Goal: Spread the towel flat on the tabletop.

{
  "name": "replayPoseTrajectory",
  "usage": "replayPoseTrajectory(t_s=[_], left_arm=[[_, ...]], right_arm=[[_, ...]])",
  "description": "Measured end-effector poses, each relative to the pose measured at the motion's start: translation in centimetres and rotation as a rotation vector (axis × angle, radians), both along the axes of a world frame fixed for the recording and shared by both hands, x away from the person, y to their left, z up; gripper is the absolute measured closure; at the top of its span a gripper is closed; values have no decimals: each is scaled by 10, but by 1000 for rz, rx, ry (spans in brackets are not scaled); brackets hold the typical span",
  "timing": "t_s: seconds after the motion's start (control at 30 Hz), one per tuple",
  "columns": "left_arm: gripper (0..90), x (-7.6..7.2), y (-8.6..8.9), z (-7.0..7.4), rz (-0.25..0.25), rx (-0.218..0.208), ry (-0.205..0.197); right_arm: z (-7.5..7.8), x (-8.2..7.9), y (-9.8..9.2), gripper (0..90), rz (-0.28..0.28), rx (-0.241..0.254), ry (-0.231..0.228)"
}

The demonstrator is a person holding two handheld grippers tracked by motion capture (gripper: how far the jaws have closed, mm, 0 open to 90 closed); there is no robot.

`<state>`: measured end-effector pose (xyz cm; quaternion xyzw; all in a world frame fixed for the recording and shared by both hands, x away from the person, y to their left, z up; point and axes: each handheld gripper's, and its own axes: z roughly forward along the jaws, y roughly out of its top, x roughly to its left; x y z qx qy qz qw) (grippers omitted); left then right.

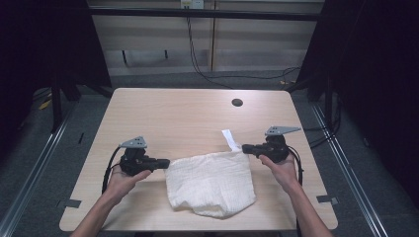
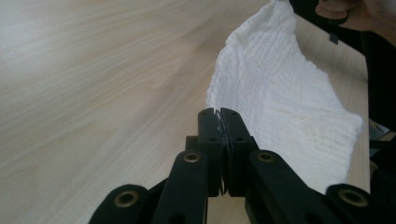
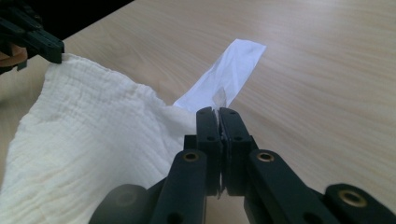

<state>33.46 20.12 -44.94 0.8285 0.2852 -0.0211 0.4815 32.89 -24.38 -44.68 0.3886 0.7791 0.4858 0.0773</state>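
A cream crinkled cloth (image 1: 210,182) lies folded on the wooden table (image 1: 173,113), its far edge lifted and stretched between both grippers. My left gripper (image 1: 166,162) is shut on the cloth's far left corner (image 2: 215,105). My right gripper (image 1: 245,147) is shut on the far right corner, where a white care label (image 1: 230,139) sticks out. In the right gripper view the label (image 3: 224,77) runs away from the closed jaws and the cloth (image 3: 88,140) hangs to the left. In the left gripper view the cloth (image 2: 280,98) stretches toward the other hand.
A round cable hole (image 1: 237,102) sits in the table near its far edge. Dark curtains flank the table and cables trail on the grey floor behind it. Bare wood surrounds the cloth on the far half of the table.
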Motion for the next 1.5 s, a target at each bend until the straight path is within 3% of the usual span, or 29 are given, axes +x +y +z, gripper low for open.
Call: replayPoseTrajectory(t_s=[0.27,0.5,0.77,1.0,1.1,1.17,1.27,1.5], left_arm=[[884,12,-3,23,-4,-58,-32],[885,24,2,55,7,-86,-81],[886,36,10,86,44,-62,-135],[887,53,10,128,71,-77,-199],[887,60,6,138,87,-46,-210],[887,65,6,145,94,-83,-214],[887,74,3,156,112,-62,-235],[887,90,-2,174,139,-77,-270]], right_arm=[[30,4,-4,878,-11,28,-50],[58,16,-3,879,-6,36,-88],[88,28,-4,880,-15,55,-135],[127,40,-7,881,-39,70,-189],[138,48,-7,881,-54,52,-200],[144,54,-8,881,-61,54,-205],[154,62,-9,881,-79,64,-211],[175,78,-14,881,-132,65,-238]])
